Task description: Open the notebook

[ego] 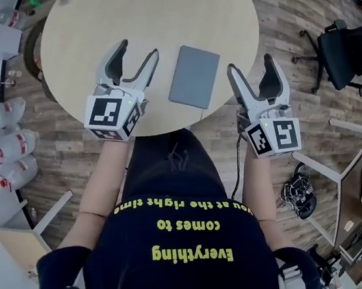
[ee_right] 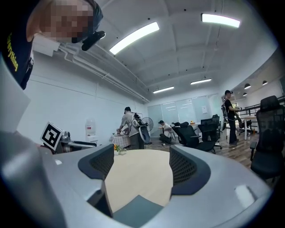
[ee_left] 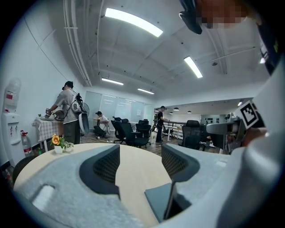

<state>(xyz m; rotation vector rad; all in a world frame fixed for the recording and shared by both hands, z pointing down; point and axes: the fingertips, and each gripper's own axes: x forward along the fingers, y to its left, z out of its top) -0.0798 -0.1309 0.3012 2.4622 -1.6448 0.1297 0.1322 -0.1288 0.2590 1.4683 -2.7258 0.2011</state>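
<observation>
Standing at the near edge of the round table (ego: 88,27), arms stretched forward, one tool in each hand. Hovering just over the table's front rim: left gripper (ego: 138,49), jaws spread wide, clamped on nothing, only bare tabletop between them in the left gripper view. Held on the other side, at the rim and partly over the floor (ego: 269,5): right gripper (ego: 250,64), jaws likewise apart and empty, with tabletop and a grey corner showing low between them in the right gripper view.

Lying flat between the two, near the front edge and touched by neither: notebook (ego: 194,75), grey cover shut, turned slightly askew.

Judging by that, no headway yet on the opening: cover not lifted, no edge pinched, no jaw set against it. Left to do, probably: bringing one pair of jaws to a free edge of the cover, steadying the body with the other, then lifting and folding the cover over. Spine side not discernible from these views.

Farther across the tabletop, near the far rim: a small potted flower (ee_left: 58,144). Beyond that, on the wooden boards: water jugs (ego: 4,142) to the left, an office chair (ego: 347,55) to the right, and several people (ee_left: 67,116) busy deep in the room.
</observation>
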